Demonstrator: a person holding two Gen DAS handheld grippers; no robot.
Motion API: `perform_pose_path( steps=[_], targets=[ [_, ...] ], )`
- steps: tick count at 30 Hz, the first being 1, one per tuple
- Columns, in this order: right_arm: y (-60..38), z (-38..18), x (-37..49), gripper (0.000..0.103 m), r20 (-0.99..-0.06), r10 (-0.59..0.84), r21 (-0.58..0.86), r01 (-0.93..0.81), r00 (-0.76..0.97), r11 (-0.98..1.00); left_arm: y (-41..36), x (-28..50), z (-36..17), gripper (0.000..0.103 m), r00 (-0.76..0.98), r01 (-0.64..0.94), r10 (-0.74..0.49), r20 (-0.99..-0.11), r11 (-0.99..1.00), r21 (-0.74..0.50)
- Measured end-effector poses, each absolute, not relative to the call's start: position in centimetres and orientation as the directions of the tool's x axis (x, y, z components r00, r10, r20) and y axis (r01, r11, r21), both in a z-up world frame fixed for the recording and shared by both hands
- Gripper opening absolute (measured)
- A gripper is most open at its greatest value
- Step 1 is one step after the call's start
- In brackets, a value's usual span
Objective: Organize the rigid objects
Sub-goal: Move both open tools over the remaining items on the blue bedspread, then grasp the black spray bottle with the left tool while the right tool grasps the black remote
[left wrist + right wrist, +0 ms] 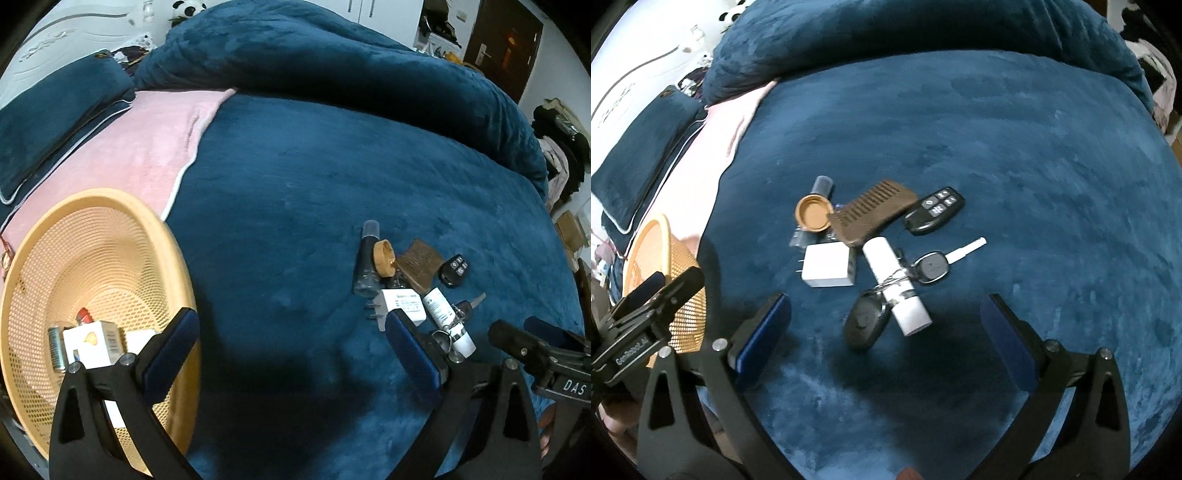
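Both tongs, left [291,350] and right [886,332], gape wide and empty; ahead of the right, the white cylindrical tube [895,286] lies on the bed, its long axis running diagonally away leftward.

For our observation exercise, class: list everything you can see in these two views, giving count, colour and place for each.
Mesh basket: one, tan, on the bed's left side
Boxes: a few, white, inside the basket
Bottle: one, dark, far left of the pile
Round lid: one, tan, on the bottle
Comb: one, brown, beside the lid
Remote fob: one, black, right of the comb
Charger plug: one, white, near left of the pile
Tube: one, white, across the key ring
Car key: one, black, right of the tube
Oval fob: one, black, nearest
Blanket: one, blue, covering the bed
Left tongs: one, black and blue, open, beside the basket
Right tongs: one, black and blue, open, over the pile
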State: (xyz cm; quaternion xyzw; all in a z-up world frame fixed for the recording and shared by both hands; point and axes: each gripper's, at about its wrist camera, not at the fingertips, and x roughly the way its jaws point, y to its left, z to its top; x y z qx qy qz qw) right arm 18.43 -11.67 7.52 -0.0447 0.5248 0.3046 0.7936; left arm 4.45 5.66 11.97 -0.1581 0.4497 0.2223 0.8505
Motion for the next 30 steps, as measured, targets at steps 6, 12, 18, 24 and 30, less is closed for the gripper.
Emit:
perform_pose_path(
  steps=[6,12,18,24,30],
  targets=[
    [-12.7,6.2,19.9,0.103,-0.864,0.433,0.27,-0.491,0.256,0.829,4.4,6.4,11.4,0.101,0.492,-0.475,0.227,-0.841,0.879,-0.041],
    [-13.4,5.0,21.2,0.103,-0.87,0.427,0.287,-0.449,0.248,0.846,3.8,9.1,9.6,0.101,0.461,-0.443,0.188,-0.867,0.895,-0.041],
    [-14.2,4.0,22.1,0.103,-0.868,0.437,0.318,-0.413,0.235,0.853,4.0,11.9,6.9,0.1,0.393,-0.421,0.181,-0.901,0.907,-0.002],
    [-14.6,3.4,22.5,0.103,-0.867,0.444,0.33,-0.405,0.226,0.852,5.0,13.6,4.9,0.091,0.366,-0.411,0.13,-0.922,0.911,-0.035],
    [-14.7,2.8,23.1,0.103,-0.87,0.442,0.337,-0.39,0.218,0.857,4.3,15.4,4.3,0.083,0.38,-0.363,0.095,-0.92,0.93,-0.054]
  ],
)
